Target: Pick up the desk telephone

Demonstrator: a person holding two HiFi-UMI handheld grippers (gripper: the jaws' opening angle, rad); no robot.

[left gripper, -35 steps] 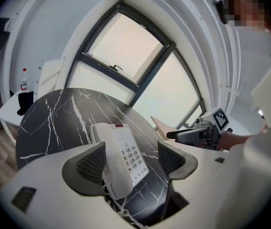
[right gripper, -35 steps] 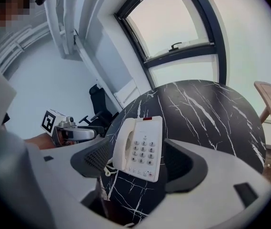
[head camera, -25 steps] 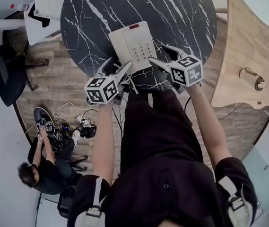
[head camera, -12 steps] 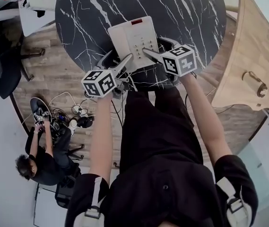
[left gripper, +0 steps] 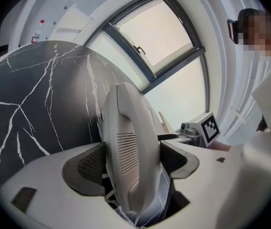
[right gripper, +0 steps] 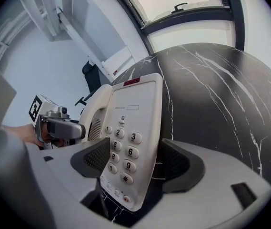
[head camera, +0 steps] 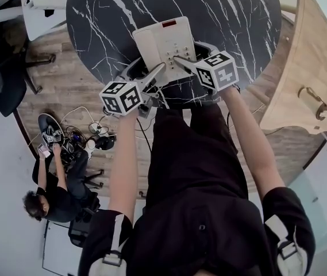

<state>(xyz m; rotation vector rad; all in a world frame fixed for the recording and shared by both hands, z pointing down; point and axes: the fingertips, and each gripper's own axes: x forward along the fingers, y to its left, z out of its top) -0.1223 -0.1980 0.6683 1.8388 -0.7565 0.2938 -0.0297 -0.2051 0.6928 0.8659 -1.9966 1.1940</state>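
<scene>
Head view: I see the phone (head camera: pixel 163 39) lying at the near edge of the table (head camera: pixel 111 16). My left gripper (head camera: pixel 143 72) reaches in on its left side and my right gripper (head camera: pixel 191 53) on its right.

Left gripper view: the handset (left gripper: pixel 130 147) stands between my jaws, and both pads sit against it, gripping the phone.

Right gripper view: the keypad (right gripper: pixel 125 151) side fills the gap. These jaws also clamp the phone, one pad on each face. I cannot tell whether it is clear of the tabletop.

Telephone (head camera: pixel 163 42) on table (head camera: pixel 226 16) edge, between left gripper (head camera: pixel 146 71), right gripper (head camera: pixel 189 52).
</scene>
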